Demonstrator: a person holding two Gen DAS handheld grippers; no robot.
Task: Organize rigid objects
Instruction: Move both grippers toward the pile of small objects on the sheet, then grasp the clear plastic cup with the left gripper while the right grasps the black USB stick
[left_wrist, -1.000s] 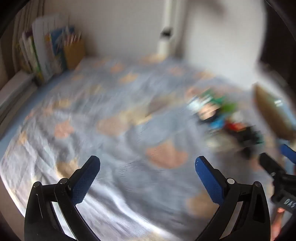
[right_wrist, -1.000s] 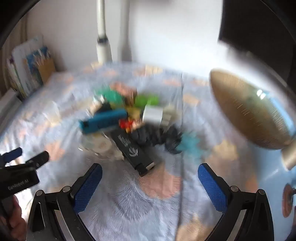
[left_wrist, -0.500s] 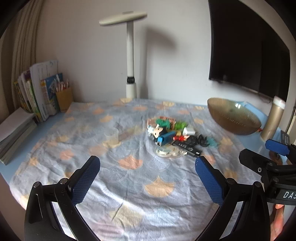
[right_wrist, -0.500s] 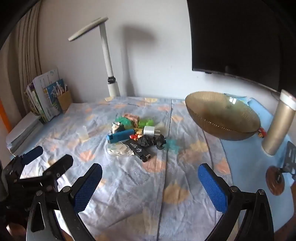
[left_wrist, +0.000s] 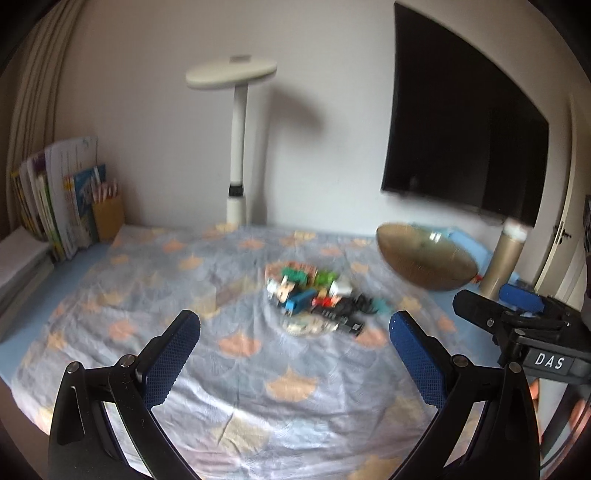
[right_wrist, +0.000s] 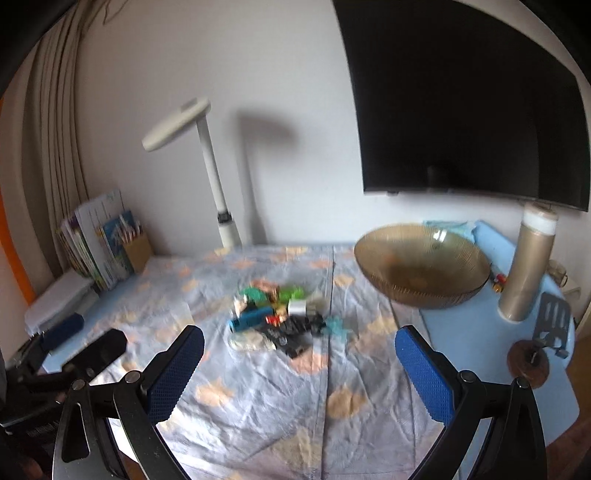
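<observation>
Both the left gripper (left_wrist: 294, 354) and the right gripper (right_wrist: 299, 360) are hovering above the near part of the table (right_wrist: 480, 354), each with its blue fingers (left_wrist: 173, 358) spread wide and holding nothing. The pile of small rigid objects (right_wrist: 280, 317) is lying blurred in the middle of the patterned cloth (left_wrist: 147, 295), well ahead of both grippers. The amber glass bowl (right_wrist: 421, 266) is sitting to the right of the pile, beside a tall gold bottle (right_wrist: 526, 266), while a white lamp (left_wrist: 236, 147) is standing at the back.
</observation>
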